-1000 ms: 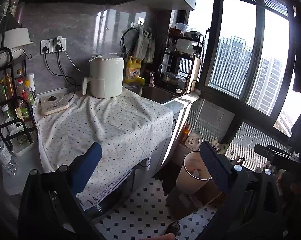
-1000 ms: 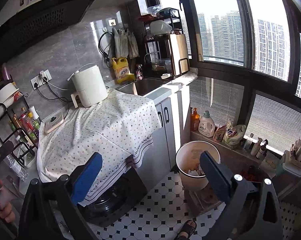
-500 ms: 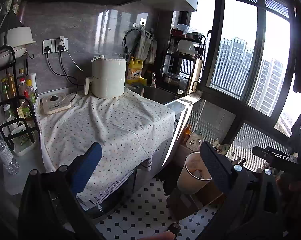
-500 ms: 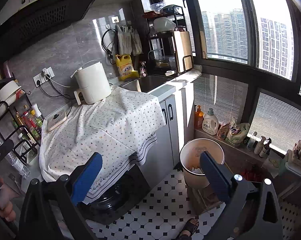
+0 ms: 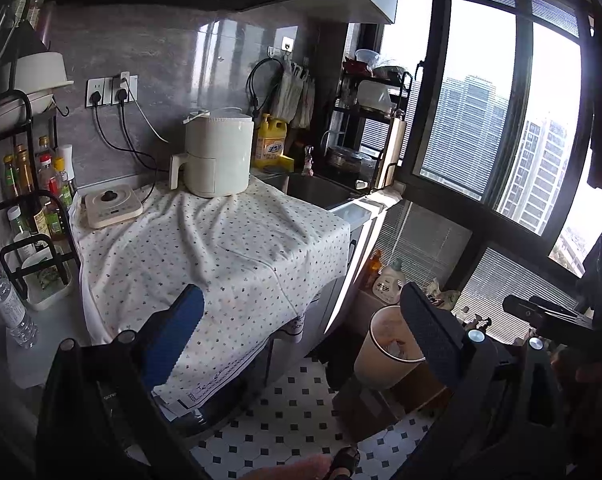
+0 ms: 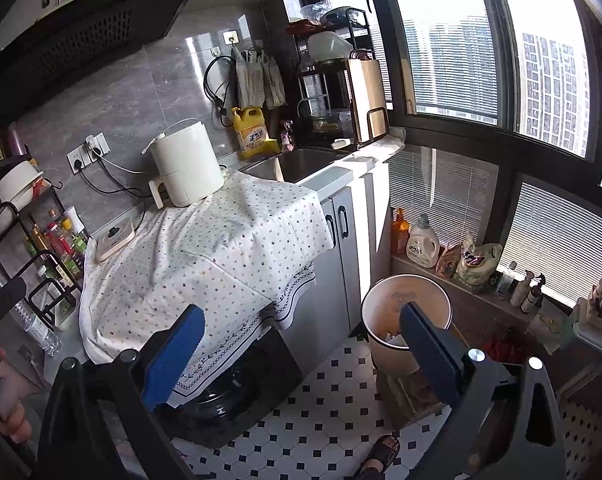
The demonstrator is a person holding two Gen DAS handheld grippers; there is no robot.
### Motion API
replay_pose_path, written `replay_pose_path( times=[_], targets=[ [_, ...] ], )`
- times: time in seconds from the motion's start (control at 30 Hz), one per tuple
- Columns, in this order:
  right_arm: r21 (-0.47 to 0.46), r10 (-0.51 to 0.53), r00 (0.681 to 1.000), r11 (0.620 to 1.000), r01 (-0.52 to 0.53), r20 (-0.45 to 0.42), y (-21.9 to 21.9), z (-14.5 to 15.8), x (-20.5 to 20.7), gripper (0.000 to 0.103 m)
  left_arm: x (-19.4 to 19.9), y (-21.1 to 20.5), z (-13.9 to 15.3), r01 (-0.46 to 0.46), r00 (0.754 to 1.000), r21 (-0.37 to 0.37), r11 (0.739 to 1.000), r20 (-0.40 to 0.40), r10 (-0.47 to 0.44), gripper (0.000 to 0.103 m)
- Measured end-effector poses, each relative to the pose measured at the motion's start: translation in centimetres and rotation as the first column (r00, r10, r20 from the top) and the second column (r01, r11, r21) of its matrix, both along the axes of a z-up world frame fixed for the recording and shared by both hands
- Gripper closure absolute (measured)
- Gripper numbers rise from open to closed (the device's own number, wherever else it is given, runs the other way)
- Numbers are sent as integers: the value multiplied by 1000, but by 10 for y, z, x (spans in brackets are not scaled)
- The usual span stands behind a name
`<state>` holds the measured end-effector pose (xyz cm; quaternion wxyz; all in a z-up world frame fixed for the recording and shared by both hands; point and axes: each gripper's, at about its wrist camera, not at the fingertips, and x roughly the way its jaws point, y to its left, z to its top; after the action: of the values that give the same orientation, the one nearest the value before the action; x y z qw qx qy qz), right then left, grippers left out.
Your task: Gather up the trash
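A beige trash bin (image 6: 385, 312) stands on the tiled floor by the window, with a few scraps inside; it also shows in the left wrist view (image 5: 375, 354). My left gripper (image 5: 301, 316) is open and empty, held above the cloth-covered counter edge. My right gripper (image 6: 301, 332) is open and empty, held above the floor between the counter and the bin. No loose trash shows on the dotted cloth (image 5: 205, 248).
A white air fryer (image 5: 217, 152) and a small scale (image 5: 111, 204) sit on the cloth. A bottle rack (image 5: 33, 208) stands at left, a sink (image 6: 301, 162) at the back. Detergent bottles (image 6: 423, 242) line the window ledge. A sandalled foot (image 6: 381, 454) is on the floor.
Both views have drifted slightly back and up from the counter. Both grippers stay open and empty.
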<state>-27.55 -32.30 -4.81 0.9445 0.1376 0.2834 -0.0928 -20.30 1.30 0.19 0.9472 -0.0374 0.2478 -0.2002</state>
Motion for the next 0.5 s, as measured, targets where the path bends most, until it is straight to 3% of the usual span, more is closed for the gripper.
replay_pose_path(
  times=[0.5],
  targets=[
    [6, -21, 1000, 1000, 21, -20, -4, -8, 0, 7, 7, -3, -4, 2, 1000, 0, 1000, -13, -2, 5]
  ],
)
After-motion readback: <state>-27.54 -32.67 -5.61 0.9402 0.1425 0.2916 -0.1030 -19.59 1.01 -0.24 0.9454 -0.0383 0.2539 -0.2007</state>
